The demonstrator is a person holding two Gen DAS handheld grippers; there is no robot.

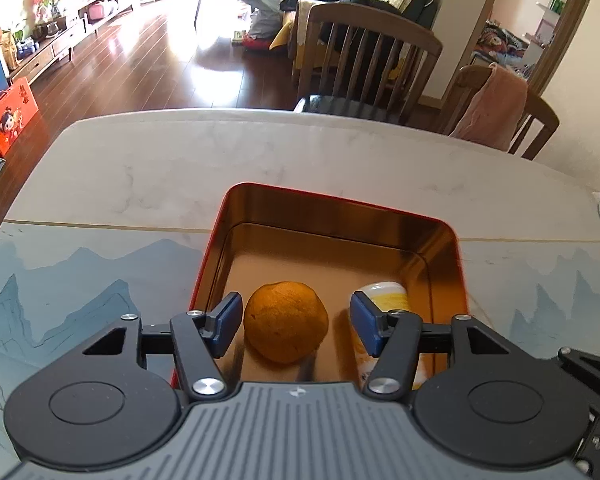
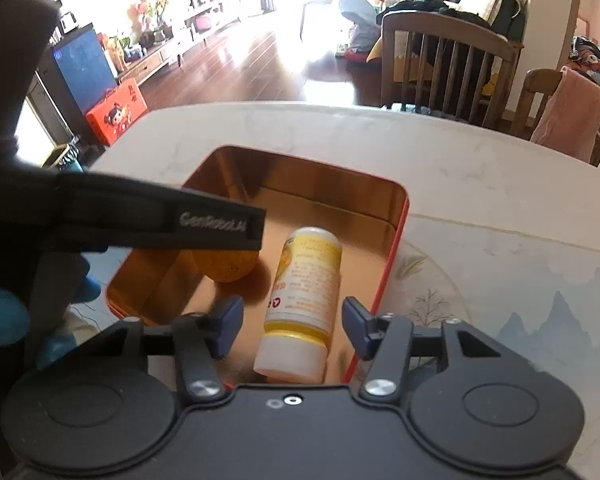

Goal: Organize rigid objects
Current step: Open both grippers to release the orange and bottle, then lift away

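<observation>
left tool [image 1: 294,320] spread, pads clear of orange [image 1: 286,322] | right tool [image 2: 292,326] spread over bottle [image 2: 304,300], seemingly untouched | both in tin [image 1: 444,240]

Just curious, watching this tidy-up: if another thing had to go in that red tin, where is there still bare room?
The tin's far half is bare. The near half is crowded: orange left, bottle right, narrow gap between.

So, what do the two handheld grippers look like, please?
The left gripper has a ribbed grey body, black linkage arms with silver pivots and blue pads. The right gripper is similar, with a plain black body. White "GenRobot.AI" lettering marks a black bar.
</observation>
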